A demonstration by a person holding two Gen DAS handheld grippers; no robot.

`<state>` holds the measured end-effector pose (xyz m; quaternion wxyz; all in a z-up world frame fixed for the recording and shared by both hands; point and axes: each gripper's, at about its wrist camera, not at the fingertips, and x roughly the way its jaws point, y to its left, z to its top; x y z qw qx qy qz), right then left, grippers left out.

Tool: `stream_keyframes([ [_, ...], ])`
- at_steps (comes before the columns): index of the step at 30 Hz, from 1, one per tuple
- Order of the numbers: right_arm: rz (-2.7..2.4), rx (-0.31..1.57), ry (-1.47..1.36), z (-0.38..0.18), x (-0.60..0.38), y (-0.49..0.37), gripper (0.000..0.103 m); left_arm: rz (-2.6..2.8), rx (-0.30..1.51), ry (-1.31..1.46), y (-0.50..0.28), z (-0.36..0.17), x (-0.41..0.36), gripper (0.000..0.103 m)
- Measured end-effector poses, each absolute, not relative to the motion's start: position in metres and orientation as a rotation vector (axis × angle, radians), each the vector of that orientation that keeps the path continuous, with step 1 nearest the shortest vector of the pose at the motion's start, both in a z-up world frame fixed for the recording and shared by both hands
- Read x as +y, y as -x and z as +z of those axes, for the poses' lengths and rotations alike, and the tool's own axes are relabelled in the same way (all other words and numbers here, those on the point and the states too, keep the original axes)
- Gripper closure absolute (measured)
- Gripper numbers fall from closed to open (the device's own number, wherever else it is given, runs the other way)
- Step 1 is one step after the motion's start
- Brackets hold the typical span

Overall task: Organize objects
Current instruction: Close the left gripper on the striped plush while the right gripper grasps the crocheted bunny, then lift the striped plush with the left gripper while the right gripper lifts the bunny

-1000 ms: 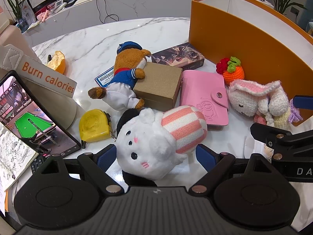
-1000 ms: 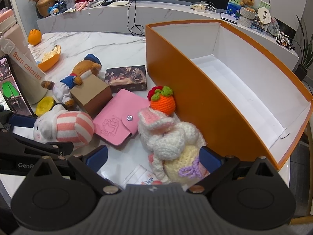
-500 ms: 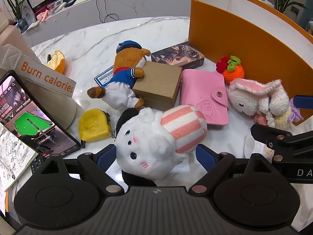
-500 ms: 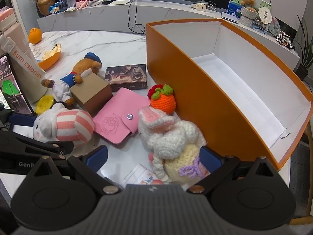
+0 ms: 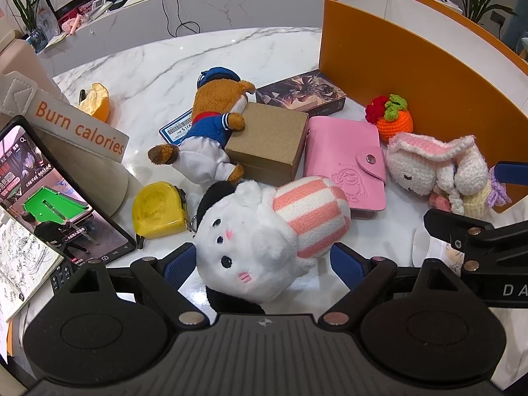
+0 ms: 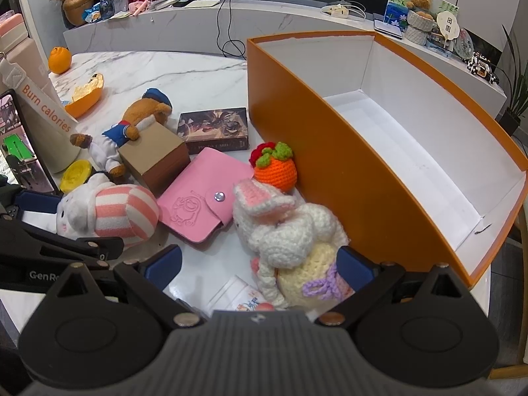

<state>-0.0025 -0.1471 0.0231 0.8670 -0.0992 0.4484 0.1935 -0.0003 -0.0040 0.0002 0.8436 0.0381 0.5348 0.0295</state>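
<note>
A white plush with a pink-striped cap point(image 5: 264, 231) lies on the marble table between the fingers of my left gripper point(image 5: 262, 264), which stands open around it. A crocheted white rabbit point(image 6: 283, 231) lies between the fingers of my right gripper point(image 6: 259, 269), also open, with the right fingertip point(image 6: 354, 269) against its yellow body. The big orange box point(image 6: 330, 151) stands empty on the right. Beside it are a crocheted orange fruit point(image 6: 275, 168), a pink wallet point(image 6: 201, 204), a brown carton point(image 5: 267, 138), a toy bear point(image 5: 211, 132) and a dark card box point(image 5: 303, 92).
A yellow tape measure point(image 5: 158, 211) lies left of the plush. A lit phone point(image 5: 49, 191) leans on a bottle with a "Burn calories" strap point(image 5: 79, 128). Orange peel point(image 5: 95, 102) and a whole orange point(image 6: 59, 61) lie farther back. A small packet point(image 6: 237, 293) lies under my right gripper.
</note>
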Motion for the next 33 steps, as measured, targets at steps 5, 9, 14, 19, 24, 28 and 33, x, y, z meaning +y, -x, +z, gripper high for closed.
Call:
stream_keyframes([
  [5, 0.402, 0.932, 0.208, 0.026, -0.151, 0.000, 0.003, 0.065, 1.134, -0.076, -0.002, -0.007, -0.003, 0.000],
  [9, 0.393, 0.925, 0.195, 0.027, -0.158, -0.005, 0.003, 0.059, 1.132, -0.078, -0.004, -0.007, -0.002, 0.000],
  [14, 0.419, 0.902, 0.223, 0.026, -0.158, -0.008, 0.003, 0.047, 1.131, -0.067, -0.010, -0.008, 0.003, 0.000],
  [19, 0.427, 0.895, 0.269, 0.017, -0.151, -0.014, 0.003, 0.041, 1.129, -0.105, -0.016, -0.012, 0.002, 0.000],
  [24, 0.416, 0.931, 0.313, 0.001, -0.146, -0.024, 0.006, 0.042, 1.142, -0.124, -0.018, -0.017, 0.001, 0.000],
  [28, 0.402, 0.968, 0.362, -0.015, -0.140, -0.031, 0.007, 0.041, 1.158, -0.120, -0.020, -0.023, 0.003, 0.000],
  [33, 0.373, 0.958, 0.418, -0.019, -0.136, -0.032, 0.022, 0.032, 1.223, -0.110, -0.023, -0.038, 0.007, 0.005],
])
